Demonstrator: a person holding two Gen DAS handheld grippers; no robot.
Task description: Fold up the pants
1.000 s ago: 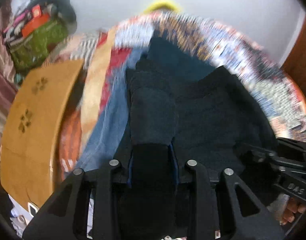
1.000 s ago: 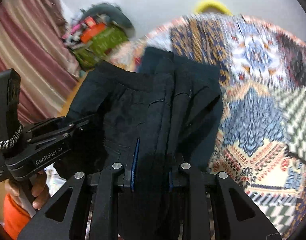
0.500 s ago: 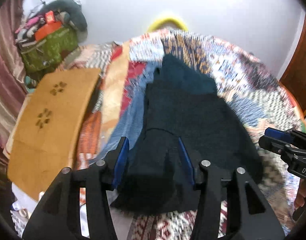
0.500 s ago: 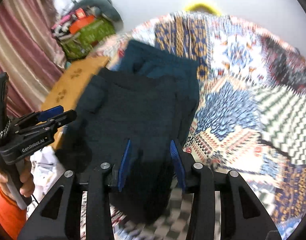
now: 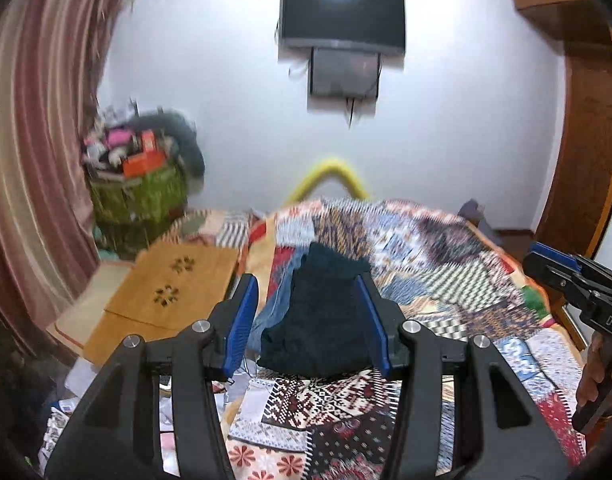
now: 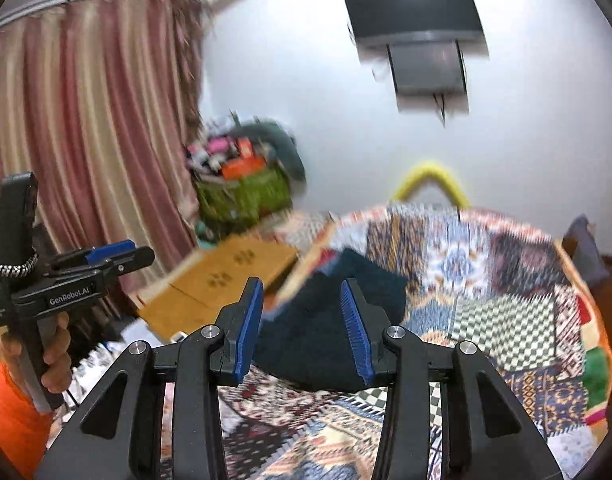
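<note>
We see the dark pants [image 5: 321,320] lying in a folded bundle on the patchwork bedspread [image 5: 457,280], near the left side of the bed, next to a strip of blue cloth [image 5: 276,308]. Our left gripper [image 5: 313,320] is up in the air with its jaws partly apart and nothing between them. Our right gripper [image 6: 302,330] is the same, jaws partly apart and empty. We think this fold is laid down and let go. Next we judge if one more fold is needed; that means reaching low for an edge. Blur hides the creases, so we cannot tell how neat the bundle is. The wooden board [image 5: 174,292] covers what lies at the far left.
</note>
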